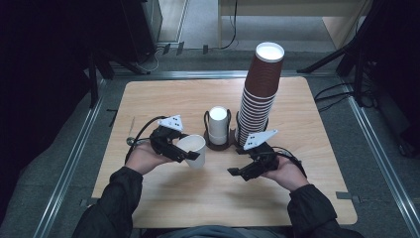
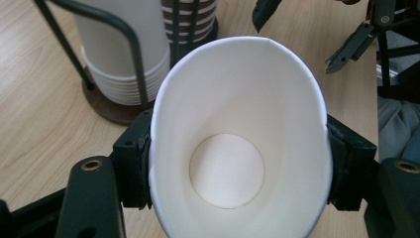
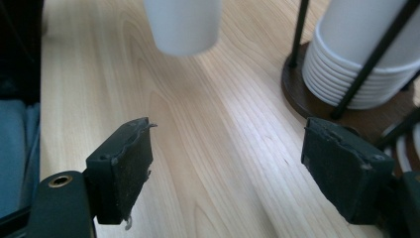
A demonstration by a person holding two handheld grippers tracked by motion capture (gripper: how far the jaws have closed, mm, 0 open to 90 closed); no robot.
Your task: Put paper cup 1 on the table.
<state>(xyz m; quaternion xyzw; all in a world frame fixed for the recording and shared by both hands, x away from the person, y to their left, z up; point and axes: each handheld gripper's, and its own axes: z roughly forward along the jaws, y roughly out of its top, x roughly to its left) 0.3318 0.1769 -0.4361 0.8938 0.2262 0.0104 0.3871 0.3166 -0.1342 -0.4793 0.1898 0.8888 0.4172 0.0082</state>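
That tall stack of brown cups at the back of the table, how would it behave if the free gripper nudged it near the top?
The brown cup stack is tall, narrow and already leaning, so a push up high would probably tip it. Paper cups likely weigh little, so it would resist little. The white cup is squeezed oval in the left gripper, suggesting such walls are soft. The right gripper is open.
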